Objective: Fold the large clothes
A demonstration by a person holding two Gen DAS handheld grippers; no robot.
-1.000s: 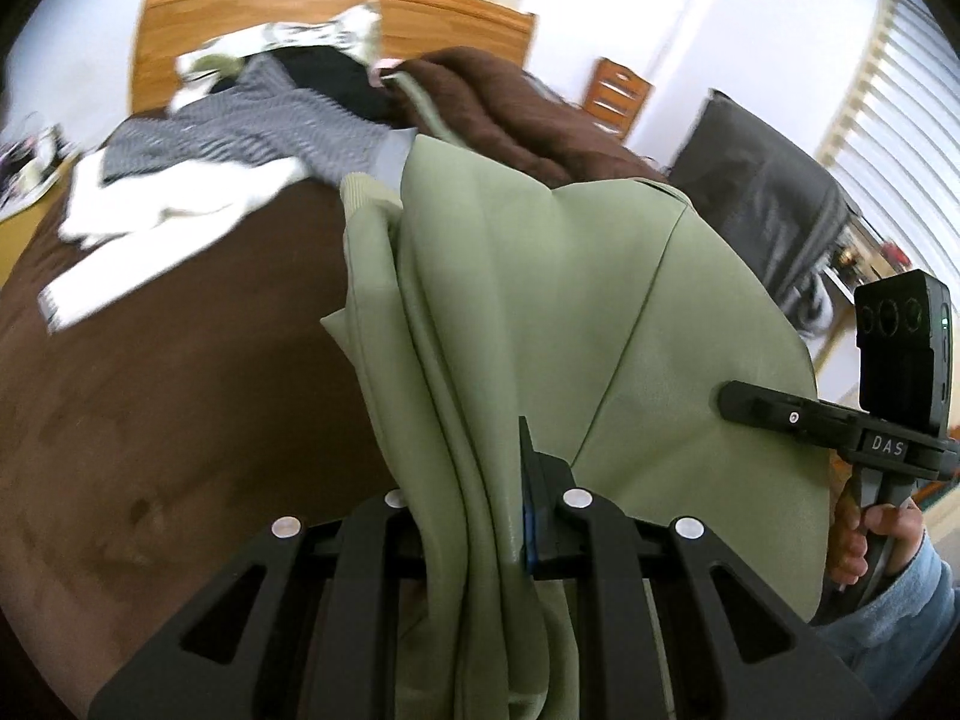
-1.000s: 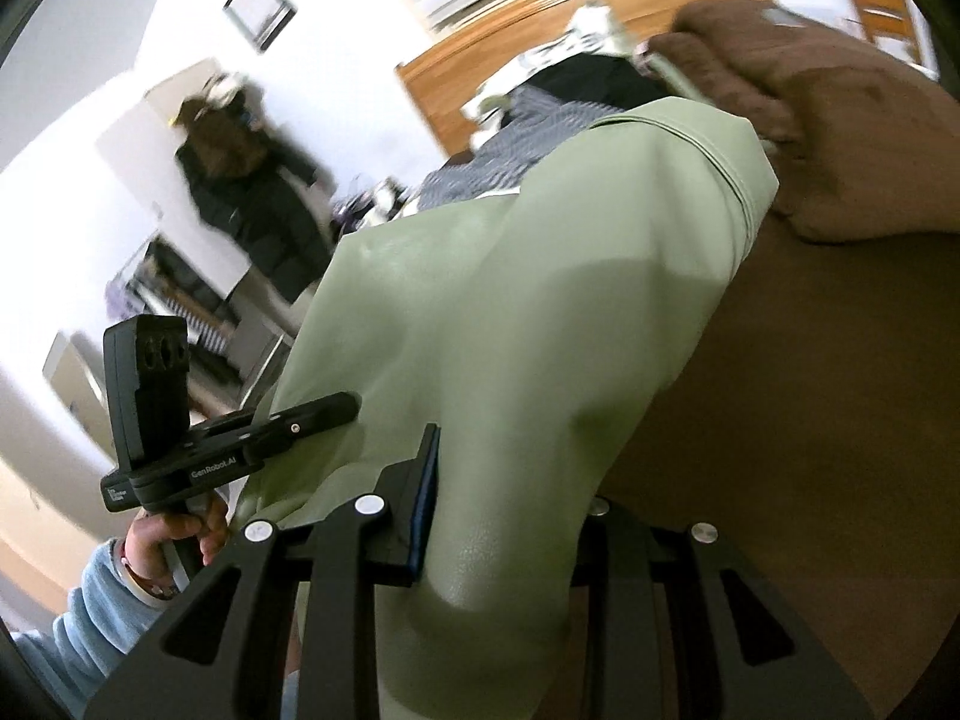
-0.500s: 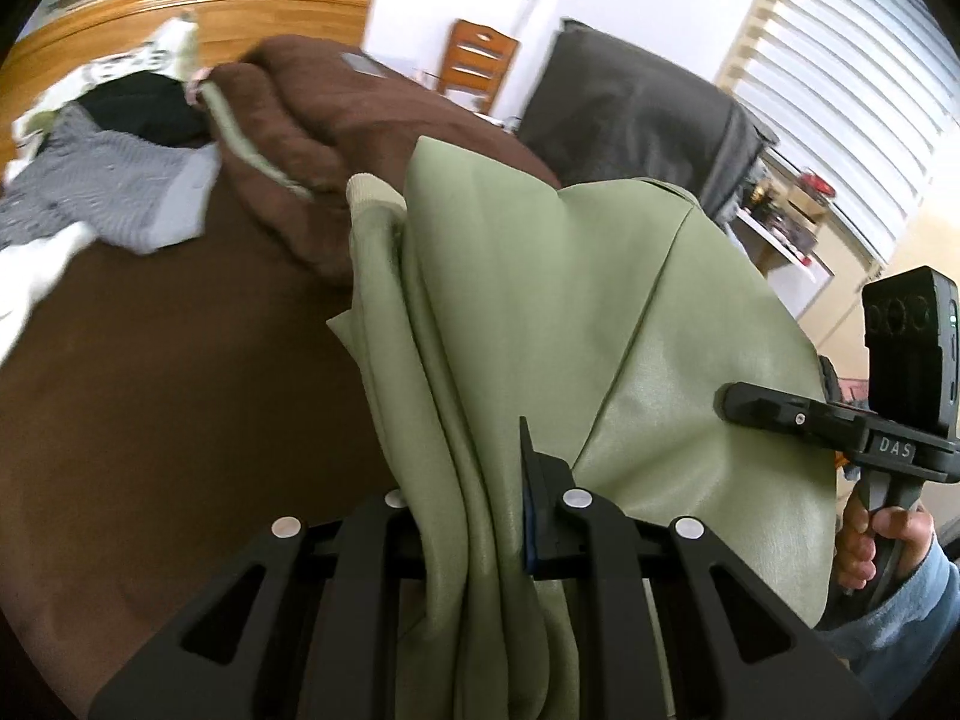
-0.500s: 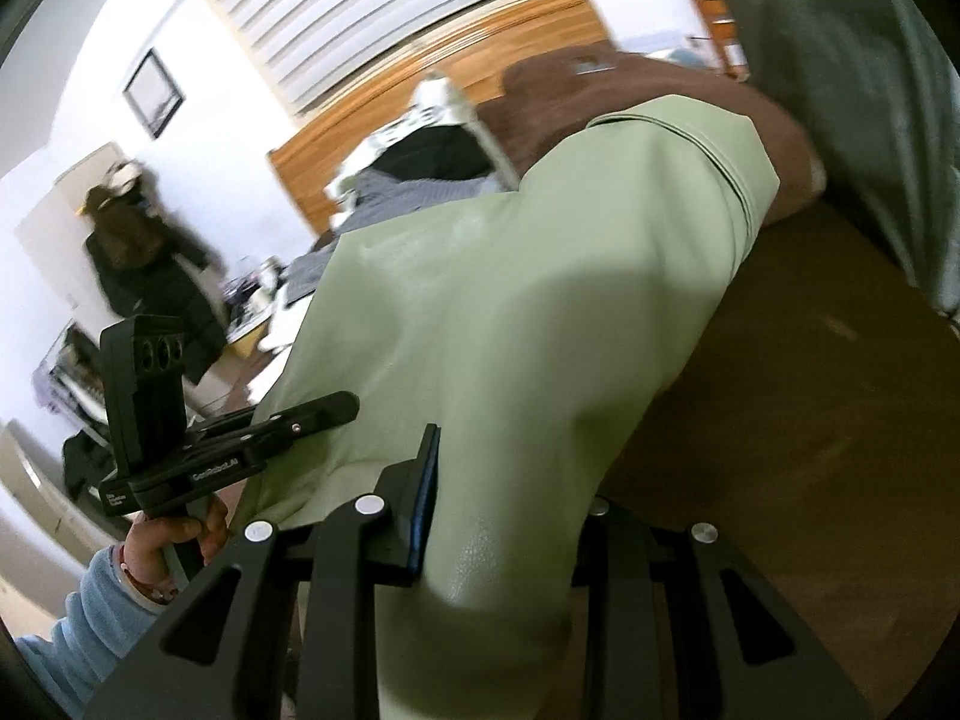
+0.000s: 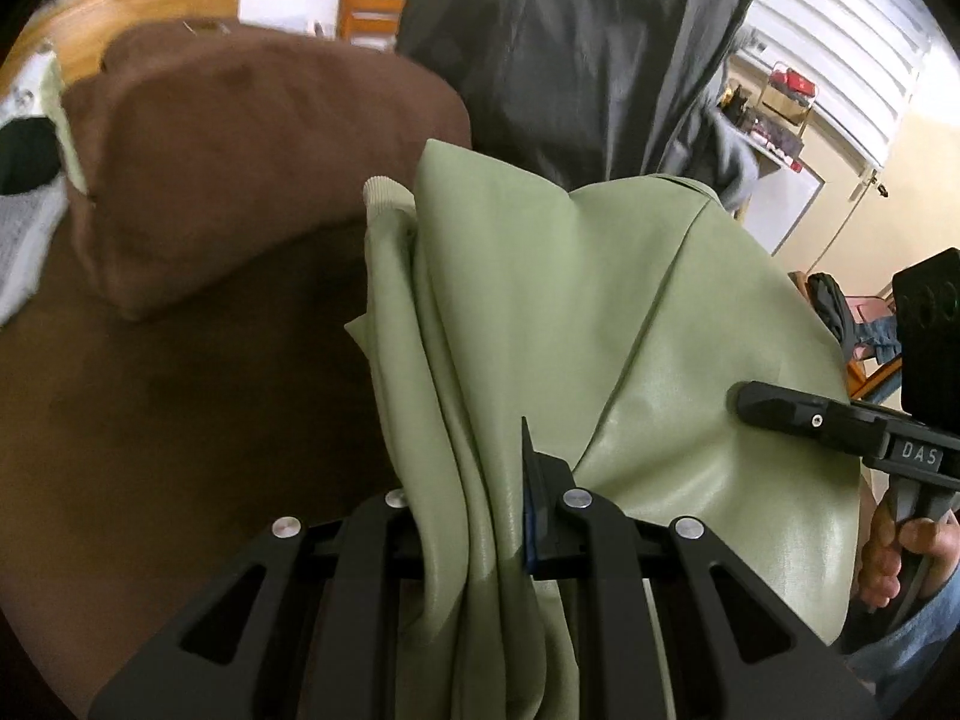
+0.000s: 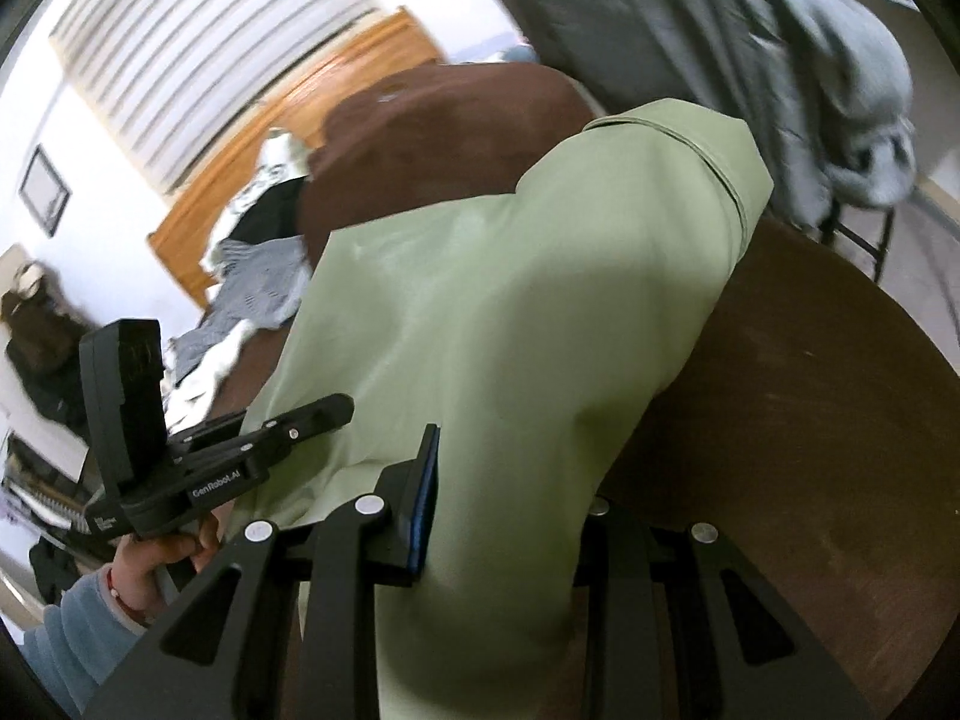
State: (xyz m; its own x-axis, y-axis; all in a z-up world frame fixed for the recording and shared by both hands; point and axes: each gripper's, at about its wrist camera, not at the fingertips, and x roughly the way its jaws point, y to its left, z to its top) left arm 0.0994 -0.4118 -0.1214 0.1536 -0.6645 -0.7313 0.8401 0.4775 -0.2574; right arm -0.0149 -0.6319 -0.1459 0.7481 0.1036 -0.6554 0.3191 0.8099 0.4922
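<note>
Both views have swung from the clothes pile toward a grey garment. Left view: left hand-held gripper clamps the green garment above the bed. Right view: right hand-held gripper clamps it; folding looks unfinished

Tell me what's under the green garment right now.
Brown bed cover shows beside and below the green garment, which both grippers hold up. Directly beneath the cloth is hidden.
</note>
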